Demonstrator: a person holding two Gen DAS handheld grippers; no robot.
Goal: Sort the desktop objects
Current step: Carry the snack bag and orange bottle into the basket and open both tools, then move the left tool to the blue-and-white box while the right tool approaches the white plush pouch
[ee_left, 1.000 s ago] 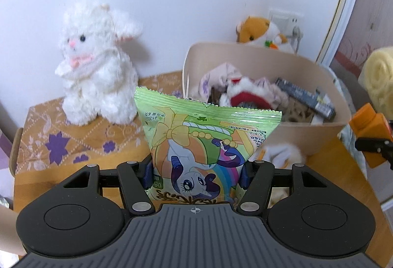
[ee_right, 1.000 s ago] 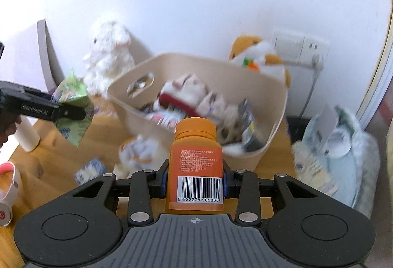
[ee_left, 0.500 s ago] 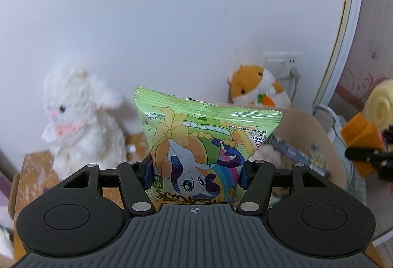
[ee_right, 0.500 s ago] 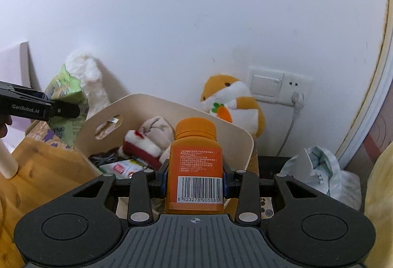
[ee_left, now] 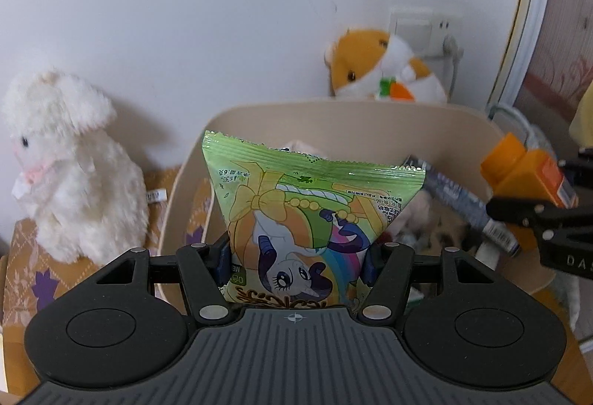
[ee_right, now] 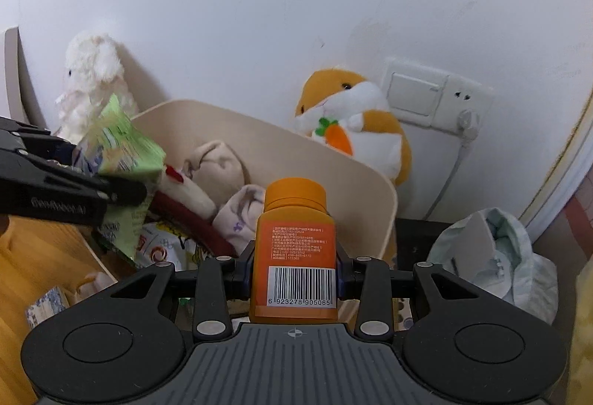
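Left claw grips the green snack bag over the beige bin; right claw clamps the orange bottle upright, just short of the bin's near rim.

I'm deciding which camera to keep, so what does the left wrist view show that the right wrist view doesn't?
Only the left wrist view shows the snack bag's cartoon pony front and the dark packet in the bin.

Only the right wrist view shows the bottle's barcode and the crumpled white bag.

Both show the beige bin, white bunny, hamster plush, and the left gripper and right gripper gripping their loads.
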